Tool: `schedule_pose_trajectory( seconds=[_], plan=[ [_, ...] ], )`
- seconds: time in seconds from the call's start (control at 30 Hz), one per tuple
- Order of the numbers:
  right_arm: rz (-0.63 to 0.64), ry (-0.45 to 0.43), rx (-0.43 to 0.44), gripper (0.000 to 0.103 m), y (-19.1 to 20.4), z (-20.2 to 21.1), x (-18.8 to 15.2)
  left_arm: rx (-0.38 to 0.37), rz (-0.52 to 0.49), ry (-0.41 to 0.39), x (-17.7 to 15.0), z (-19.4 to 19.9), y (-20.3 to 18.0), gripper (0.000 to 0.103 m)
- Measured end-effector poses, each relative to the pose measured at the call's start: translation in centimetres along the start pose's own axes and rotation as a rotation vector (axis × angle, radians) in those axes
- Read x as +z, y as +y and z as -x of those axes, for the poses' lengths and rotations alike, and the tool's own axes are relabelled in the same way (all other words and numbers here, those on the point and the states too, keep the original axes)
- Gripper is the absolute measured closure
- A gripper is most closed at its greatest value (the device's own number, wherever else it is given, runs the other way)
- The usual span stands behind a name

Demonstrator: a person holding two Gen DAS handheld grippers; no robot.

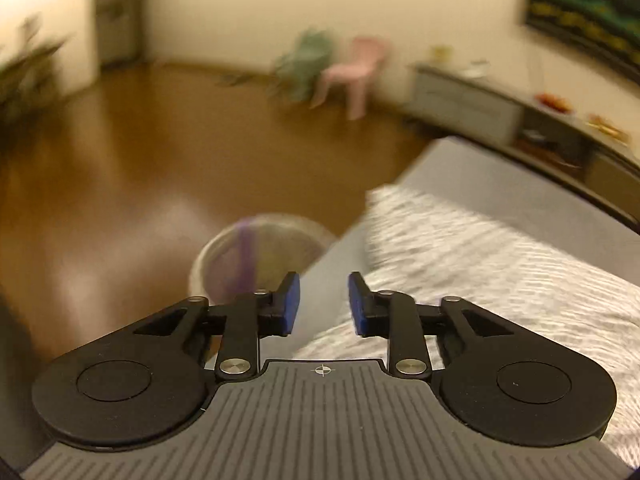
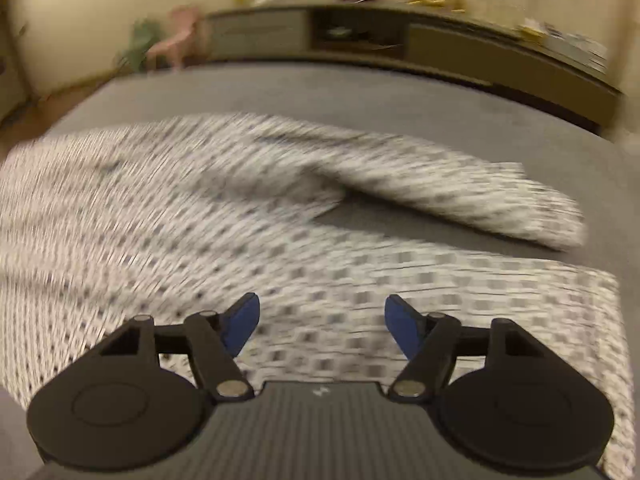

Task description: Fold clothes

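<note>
The left gripper (image 1: 324, 304) has its 2 blue pads parted with nothing between them, poised over the edge of the grey bed (image 1: 492, 176); a round basket (image 1: 256, 256) sits at 11 o'clock on the floor. The right gripper (image 2: 322, 328) gapes wider, empty, above the checked garment (image 2: 192, 208), whose sleeve (image 2: 460, 192) stretches toward 2 o'clock.
</note>
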State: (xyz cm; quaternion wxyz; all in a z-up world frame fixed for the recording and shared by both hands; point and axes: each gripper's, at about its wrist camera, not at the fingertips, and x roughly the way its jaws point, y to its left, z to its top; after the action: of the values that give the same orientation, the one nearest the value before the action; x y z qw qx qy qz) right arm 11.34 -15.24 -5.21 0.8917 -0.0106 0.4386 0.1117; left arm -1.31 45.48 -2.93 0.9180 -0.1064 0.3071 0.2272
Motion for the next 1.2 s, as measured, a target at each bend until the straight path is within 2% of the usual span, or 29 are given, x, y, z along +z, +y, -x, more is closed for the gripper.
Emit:
schedule_pose_trajectory(
  seconds=[0.1,0.17,0.2,0.27,0.3,0.33,0.4,0.47,0.5,0.53,0.6,0.67,0.73,0.8,0.83,0.9,0.93,0.97,1.03,1.07,1.13,1.17,1.2],
  plan=[
    [-0.055,0.003,-0.037,0.037,-3.0,0.9,0.0,-0.159,-0.172,0.053,-0.7,0.0,-4.1,0.080],
    [-0.052,0.048,-0.079,0.041,-4.8,0.6,-0.5,-0.214,-0.272,0.123,-2.2,-1.1,-5.7,0.080],
    [-0.037,0.072,-0.115,0.041,-5.7,0.4,-0.7,-0.215,-0.299,0.159,-3.0,-1.8,-5.8,0.080],
    [-0.023,0.096,-0.161,0.031,-7.9,0.5,-1.1,-0.174,-0.334,0.232,-4.7,-3.4,-5.3,0.080],
    [-0.058,0.109,-0.142,0.031,-9.3,0.7,-1.3,-0.147,-0.339,0.237,-5.3,-3.9,-4.6,0.080],
    [-0.086,0.117,-0.135,0.032,-10.7,1.0,-1.4,-0.123,-0.343,0.240,-5.8,-4.2,-3.9,0.073],
    [-0.120,0.118,-0.153,0.034,-13.0,1.6,-1.8,-0.102,-0.311,0.244,-5.7,-4.1,-2.4,0.071],
    [-0.175,0.096,-0.152,0.058,-14.5,2.3,-1.7,-0.070,-0.292,0.254,-5.4,-4.1,-1.1,0.076],
    [-0.201,0.073,-0.156,0.057,-14.8,2.6,-1.2,-0.061,-0.291,0.260,-5.1,-4.2,-0.6,0.087],
    [-0.227,0.049,-0.161,0.055,-15.1,2.9,-0.7,-0.049,-0.284,0.259,-4.8,-4.3,-0.2,0.092],
    [-0.248,-0.006,-0.139,0.051,-15.0,3.1,1.2,-0.046,-0.267,0.225,-3.7,-3.4,-0.4,0.090],
    [-0.246,-0.040,-0.134,0.035,-14.8,2.2,3.7,-0.063,-0.245,0.174,-2.3,-2.4,-1.5,0.088],
    [-0.224,-0.025,-0.165,0.029,-15.1,-0.1,6.2,-0.144,-0.218,0.124,-0.9,-1.0,-3.7,0.087],
    [-0.222,0.023,-0.183,0.030,-15.9,-3.1,8.0,-0.254,-0.210,0.091,0.1,0.5,-6.4,0.084],
    [-0.226,0.046,-0.174,0.033,-16.3,-4.4,8.5,-0.314,-0.209,0.079,0.4,1.2,-8.1,0.083],
    [-0.215,0.084,-0.147,0.068,-16.5,-6.6,9.5,-0.447,-0.194,0.081,0.8,2.3,-11.8,0.079],
    [-0.183,0.095,-0.121,0.094,-16.1,-7.3,9.9,-0.517,-0.188,0.089,0.9,2.7,-13.7,0.078],
    [-0.135,0.094,-0.111,0.095,-15.3,-7.6,10.6,-0.578,-0.189,0.104,0.9,2.5,-15.6,0.078],
    [-0.019,0.024,-0.109,0.096,-13.4,-6.2,12.9,-0.670,-0.193,0.131,0.6,2.0,-19.6,0.077],
    [0.027,-0.049,-0.110,0.096,-12.6,-4.4,14.1,-0.675,-0.213,0.137,0.2,1.8,-21.4,0.077],
    [0.122,-0.280,-0.140,0.096,-10.9,1.0,15.8,-0.685,-0.252,0.149,-0.6,1.2,-24.9,0.077],
    [0.200,-0.443,-0.181,0.096,-9.8,4.3,15.6,-0.681,-0.275,0.155,-1.4,0.8,-25.9,0.077],
    [0.284,-0.555,-0.228,0.096,-8.9,6.5,14.5,-0.679,-0.295,0.164,-2.3,0.3,-26.8,0.077]
  ],
)
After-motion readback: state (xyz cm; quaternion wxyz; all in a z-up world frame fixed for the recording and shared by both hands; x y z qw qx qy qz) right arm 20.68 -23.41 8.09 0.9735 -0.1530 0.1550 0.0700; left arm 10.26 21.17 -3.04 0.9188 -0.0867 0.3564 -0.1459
